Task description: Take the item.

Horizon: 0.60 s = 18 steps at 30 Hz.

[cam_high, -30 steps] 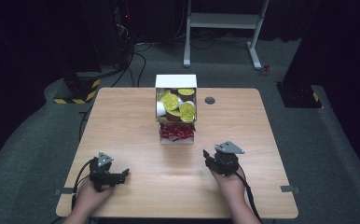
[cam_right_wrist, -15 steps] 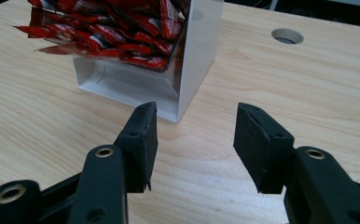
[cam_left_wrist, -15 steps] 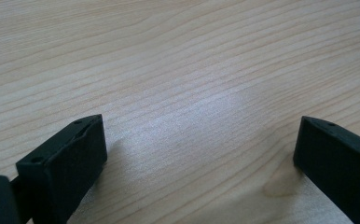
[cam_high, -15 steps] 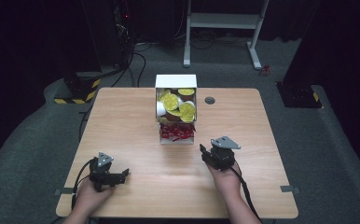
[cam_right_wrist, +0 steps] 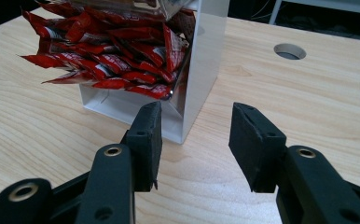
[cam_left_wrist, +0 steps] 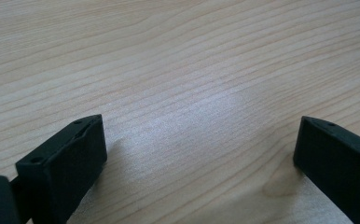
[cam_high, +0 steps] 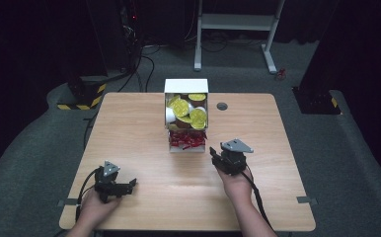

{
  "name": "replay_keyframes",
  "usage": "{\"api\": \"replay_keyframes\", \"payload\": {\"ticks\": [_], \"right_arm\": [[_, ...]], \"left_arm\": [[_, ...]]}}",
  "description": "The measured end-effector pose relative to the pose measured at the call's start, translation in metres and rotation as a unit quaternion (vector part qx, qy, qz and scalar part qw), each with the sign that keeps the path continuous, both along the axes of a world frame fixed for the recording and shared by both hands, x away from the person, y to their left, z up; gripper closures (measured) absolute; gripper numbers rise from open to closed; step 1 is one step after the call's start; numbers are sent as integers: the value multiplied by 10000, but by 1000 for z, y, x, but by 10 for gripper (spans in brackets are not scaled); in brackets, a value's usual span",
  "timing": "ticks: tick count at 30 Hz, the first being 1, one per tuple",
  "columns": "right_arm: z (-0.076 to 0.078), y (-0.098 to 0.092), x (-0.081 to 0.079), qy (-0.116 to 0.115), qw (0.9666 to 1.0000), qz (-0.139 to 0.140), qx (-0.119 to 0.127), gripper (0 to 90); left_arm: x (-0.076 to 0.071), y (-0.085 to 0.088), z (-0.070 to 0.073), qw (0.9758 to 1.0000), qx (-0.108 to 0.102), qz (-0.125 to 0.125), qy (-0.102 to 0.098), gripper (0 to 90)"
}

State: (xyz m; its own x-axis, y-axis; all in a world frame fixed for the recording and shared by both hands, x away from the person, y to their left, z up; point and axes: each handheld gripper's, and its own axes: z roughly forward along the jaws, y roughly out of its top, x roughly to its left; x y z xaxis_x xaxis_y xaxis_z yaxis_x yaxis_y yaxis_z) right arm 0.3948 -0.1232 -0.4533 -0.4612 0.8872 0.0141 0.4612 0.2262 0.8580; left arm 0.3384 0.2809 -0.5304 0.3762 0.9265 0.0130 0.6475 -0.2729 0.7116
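With the right claw (cam_right_wrist: 194, 144) open just beside the dispenser (cam_right_wrist: 201, 56) mid-desk (cam_high: 129, 138), the red sachets (cam_right_wrist: 108, 60) look light, soft, slippery, best pinched by a protruding edge; the left claw (cam_left_wrist: 197, 158) rests open.

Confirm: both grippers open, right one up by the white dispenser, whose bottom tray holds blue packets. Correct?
One error: the packets in the white dispenser tray are red, not blue, as the right gripper view shows. The rest holds: the left gripper and right gripper are both open, the right one close to the dispenser.
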Motion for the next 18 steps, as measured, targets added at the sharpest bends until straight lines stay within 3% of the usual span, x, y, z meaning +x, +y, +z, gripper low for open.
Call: {"api": "replay_keyframes", "payload": {"ticks": [18], "right_arm": [[13,18,18,-121,9996,228,109,561]], "left_arm": [[0,-1,0,10000,-33,17,17,20]]}}
